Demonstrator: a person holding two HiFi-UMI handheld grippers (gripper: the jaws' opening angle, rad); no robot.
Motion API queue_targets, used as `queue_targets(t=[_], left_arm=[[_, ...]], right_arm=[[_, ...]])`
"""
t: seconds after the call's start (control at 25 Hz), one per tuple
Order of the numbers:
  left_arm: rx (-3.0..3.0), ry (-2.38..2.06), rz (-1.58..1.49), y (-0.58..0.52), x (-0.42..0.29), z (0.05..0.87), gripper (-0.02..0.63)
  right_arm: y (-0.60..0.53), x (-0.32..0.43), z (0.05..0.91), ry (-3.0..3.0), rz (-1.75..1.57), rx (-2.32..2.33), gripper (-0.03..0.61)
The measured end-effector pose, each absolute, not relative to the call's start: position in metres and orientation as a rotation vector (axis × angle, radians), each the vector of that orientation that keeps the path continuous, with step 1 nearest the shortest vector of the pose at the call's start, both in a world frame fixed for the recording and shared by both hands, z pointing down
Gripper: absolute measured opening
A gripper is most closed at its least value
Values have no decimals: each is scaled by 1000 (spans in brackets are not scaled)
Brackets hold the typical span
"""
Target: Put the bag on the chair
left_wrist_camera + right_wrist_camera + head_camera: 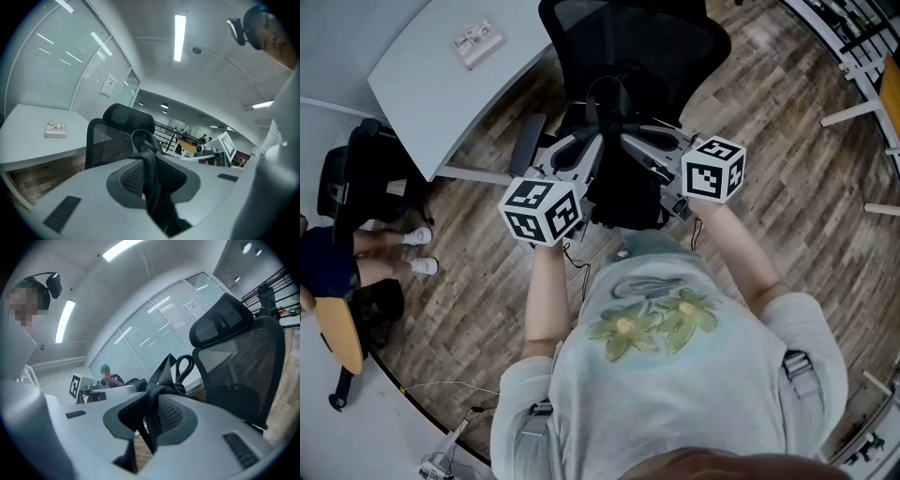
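Note:
A black bag (623, 192) hangs by its straps between my two grippers, just in front of the black mesh office chair (637, 47). In the head view my left gripper (584, 155) and right gripper (639, 142) meet above the bag, each shut on a strap. The left gripper view shows its jaws (151, 176) pinching a black strap (149, 164), with the chair's backrest (105, 140) close behind. My right gripper (152, 416) clamps a bunched strap (161, 380) with a loop sticking up. The chair (243, 357) stands to its right.
A white desk (422, 94) with a small box (478, 42) stands to the chair's left. A seated person's legs and white shoes (417, 251) are at the far left beside another black chair (366, 178). White table legs (862, 112) stand at the right on the wood floor.

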State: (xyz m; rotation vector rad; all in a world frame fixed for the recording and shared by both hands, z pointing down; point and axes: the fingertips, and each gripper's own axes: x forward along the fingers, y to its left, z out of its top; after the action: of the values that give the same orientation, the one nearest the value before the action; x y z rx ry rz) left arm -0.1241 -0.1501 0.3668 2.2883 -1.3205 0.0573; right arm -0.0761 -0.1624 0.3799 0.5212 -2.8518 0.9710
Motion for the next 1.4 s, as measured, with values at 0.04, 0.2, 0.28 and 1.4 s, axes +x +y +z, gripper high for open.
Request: queue_targets(t=[0.04,0.2,0.28,1.4], left_arm=[[2290,-1322,62,-153,-125,367,74],[2287,-1327,59,-168,-124,369,74],[2286,-1322,64,-175,-122,373,74],[2139,-1226,148,-225,-120,495,77]], right_arm=[[-165,-76,380,-2853,972,518,71],[-180,-74,382,-2852,974,516,71],[-187,-73,385,-2845,981,518,71],[-247,-67,505,-2630,1143,550,71]])
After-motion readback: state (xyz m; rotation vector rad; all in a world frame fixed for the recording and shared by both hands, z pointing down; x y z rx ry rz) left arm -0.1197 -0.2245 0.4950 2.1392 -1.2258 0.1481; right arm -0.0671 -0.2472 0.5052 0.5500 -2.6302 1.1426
